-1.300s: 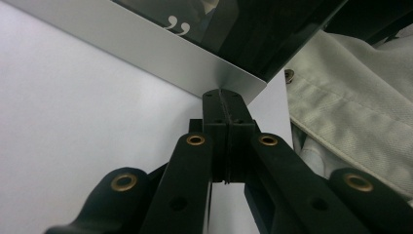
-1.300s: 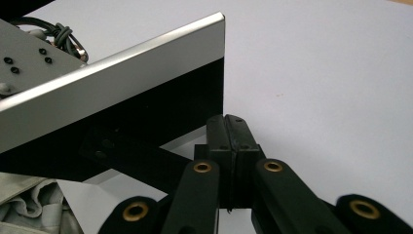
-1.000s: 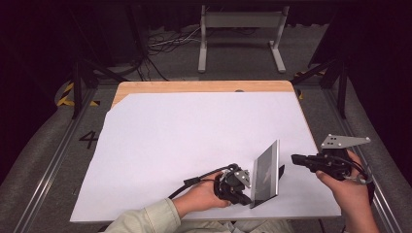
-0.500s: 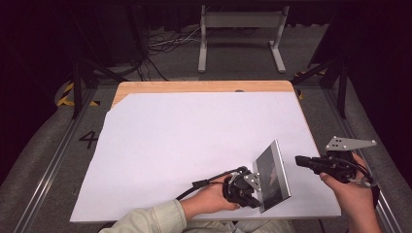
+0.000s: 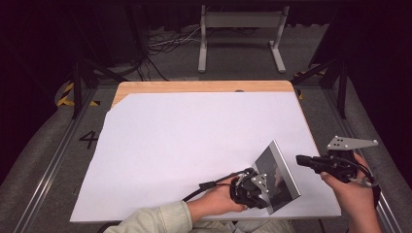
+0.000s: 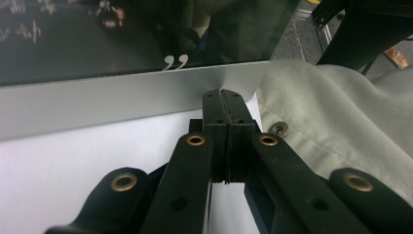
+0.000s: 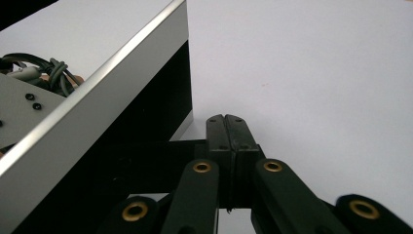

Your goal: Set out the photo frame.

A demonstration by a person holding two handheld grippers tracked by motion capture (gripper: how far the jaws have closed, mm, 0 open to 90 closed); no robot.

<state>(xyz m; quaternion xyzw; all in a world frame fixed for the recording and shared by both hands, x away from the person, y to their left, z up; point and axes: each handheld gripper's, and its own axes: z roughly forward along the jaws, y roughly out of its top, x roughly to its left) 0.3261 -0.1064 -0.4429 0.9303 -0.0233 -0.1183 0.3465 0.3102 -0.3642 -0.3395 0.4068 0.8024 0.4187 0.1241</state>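
At the table's near edge, a silver-framed dark glass panel (image 5: 277,175) stands tilted, its lower corner hidden behind the closed, empty left gripper (image 5: 265,194); the right gripper (image 5: 300,159) is closed too, holding nothing.

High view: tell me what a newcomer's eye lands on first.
A tilted silver-framed panel with a dark glossy face stands on edge near the front right of the white table sheet. The left gripper presses its shut jaws against the panel's silver rim. The right gripper, also shut, points at it from the right.
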